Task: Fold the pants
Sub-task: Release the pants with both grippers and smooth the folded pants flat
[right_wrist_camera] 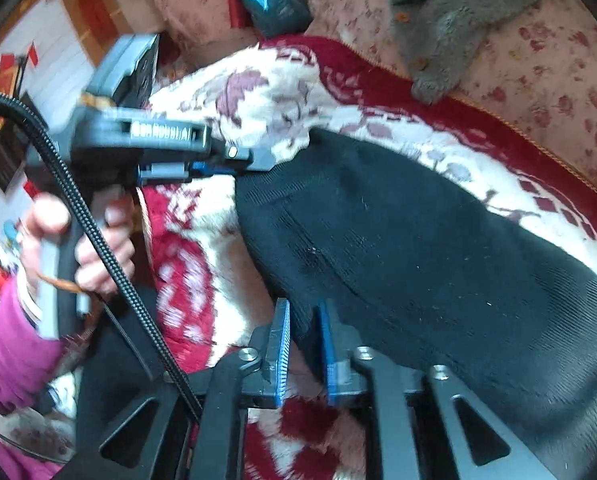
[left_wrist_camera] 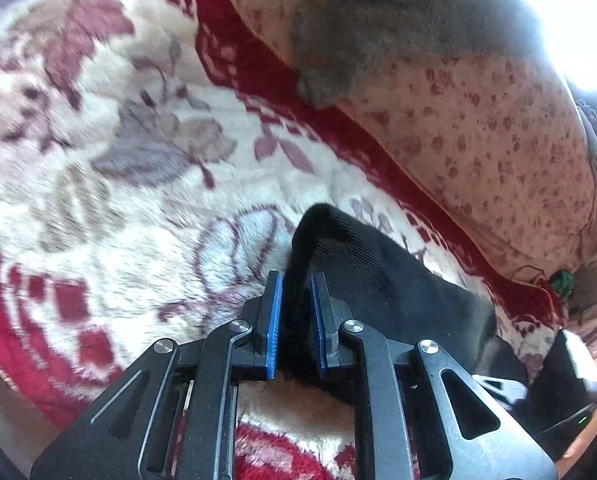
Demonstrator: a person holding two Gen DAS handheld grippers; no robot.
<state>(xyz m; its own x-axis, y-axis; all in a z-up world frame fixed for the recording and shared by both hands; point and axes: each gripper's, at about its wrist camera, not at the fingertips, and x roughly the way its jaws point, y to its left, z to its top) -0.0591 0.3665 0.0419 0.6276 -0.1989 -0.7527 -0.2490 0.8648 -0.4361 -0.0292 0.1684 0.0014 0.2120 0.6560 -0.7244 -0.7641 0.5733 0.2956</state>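
Black pants (right_wrist_camera: 418, 248) edge inside both tongs

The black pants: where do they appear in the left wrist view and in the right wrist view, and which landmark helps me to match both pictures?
Left wrist view: the black pants lie at lower centre-right, one edge pinched in the left gripper.
Right wrist view: they fill the centre and right; the right gripper grips the near edge.
Shared landmark: the grey garment on the floral cushion, at the top of both views.
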